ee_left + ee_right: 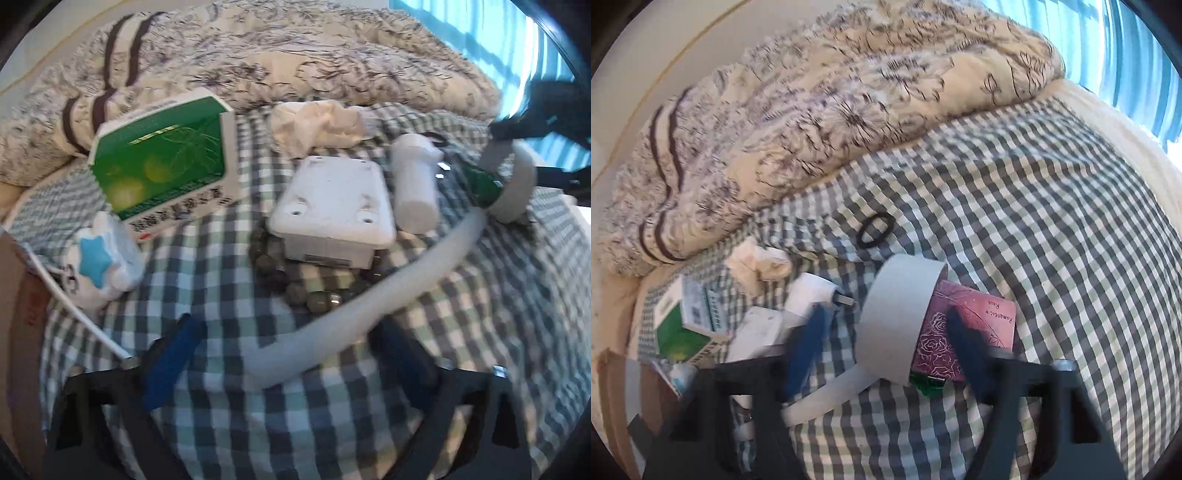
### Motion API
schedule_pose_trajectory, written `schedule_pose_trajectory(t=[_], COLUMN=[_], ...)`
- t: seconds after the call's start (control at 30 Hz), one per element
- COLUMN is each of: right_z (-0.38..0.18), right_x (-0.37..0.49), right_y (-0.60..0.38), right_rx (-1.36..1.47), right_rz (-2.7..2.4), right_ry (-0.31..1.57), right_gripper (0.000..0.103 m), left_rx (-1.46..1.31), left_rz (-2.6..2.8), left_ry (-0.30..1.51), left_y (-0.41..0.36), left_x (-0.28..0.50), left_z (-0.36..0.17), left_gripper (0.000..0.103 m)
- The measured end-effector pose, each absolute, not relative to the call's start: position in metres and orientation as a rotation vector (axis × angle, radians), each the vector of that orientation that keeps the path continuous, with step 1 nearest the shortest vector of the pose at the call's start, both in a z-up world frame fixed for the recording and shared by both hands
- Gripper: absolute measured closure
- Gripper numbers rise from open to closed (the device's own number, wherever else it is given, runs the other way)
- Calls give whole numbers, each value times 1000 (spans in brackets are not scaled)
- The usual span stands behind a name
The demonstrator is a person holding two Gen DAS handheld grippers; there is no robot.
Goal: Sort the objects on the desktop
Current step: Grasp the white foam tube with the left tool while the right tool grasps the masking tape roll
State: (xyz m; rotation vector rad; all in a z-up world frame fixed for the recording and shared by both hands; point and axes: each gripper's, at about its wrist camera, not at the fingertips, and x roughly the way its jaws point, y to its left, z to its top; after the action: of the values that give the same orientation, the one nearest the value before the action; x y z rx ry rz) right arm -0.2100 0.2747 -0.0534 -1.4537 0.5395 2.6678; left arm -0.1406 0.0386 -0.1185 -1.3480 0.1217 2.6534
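On checked cloth [229, 406]: rigid white box [332, 206], possibly plastic.

White strap [890, 314] draped over pink rose box [964, 332] on bed

Daylight from the window [480, 33] at upper right, overexposed there on my feeds, soft shadows on the bed [1034, 221], motion blur throughout, heavy fisheye bending, dark vignetted corners
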Motion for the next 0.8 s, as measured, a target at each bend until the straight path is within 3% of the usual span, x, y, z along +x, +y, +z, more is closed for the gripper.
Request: schedule_pose_trajectory(t=[0.03, 0.1, 0.17, 0.2, 0.27, 0.4, 0.8], right_z=[-57, -59, -49, -45, -33, -6, 40], right_x=[-211, -209, -201, -197, -189, -174, -146], right_y=[275, 277, 273, 272, 271, 271, 265], right_rx=[-1485, -1499, -1467, -1460, -1454, -1437, -1352], right_rz=[2661, 2668, 2722, 2747, 2800, 2920, 3046], right_ry=[567, 607, 593, 606, 660, 791, 806], right_gripper=[75, 75, 75, 75, 75, 76, 78], left_rx=[-1337, -1302, -1278, -1272, -1265, -1288, -1184], left_rz=[2639, 2621, 2605, 2605, 2611, 2580, 2580], left_ry=[139, 210, 286, 313, 357, 216, 139], left_y=[42, 53, 65, 70, 75, 63, 60], left_x=[-139, -134, -127, -126, -122, -120, -91], left_z=[-117, -113, -111, -110, -110, -102, -53], left_gripper=[31, 61, 83, 88, 91, 93, 93])
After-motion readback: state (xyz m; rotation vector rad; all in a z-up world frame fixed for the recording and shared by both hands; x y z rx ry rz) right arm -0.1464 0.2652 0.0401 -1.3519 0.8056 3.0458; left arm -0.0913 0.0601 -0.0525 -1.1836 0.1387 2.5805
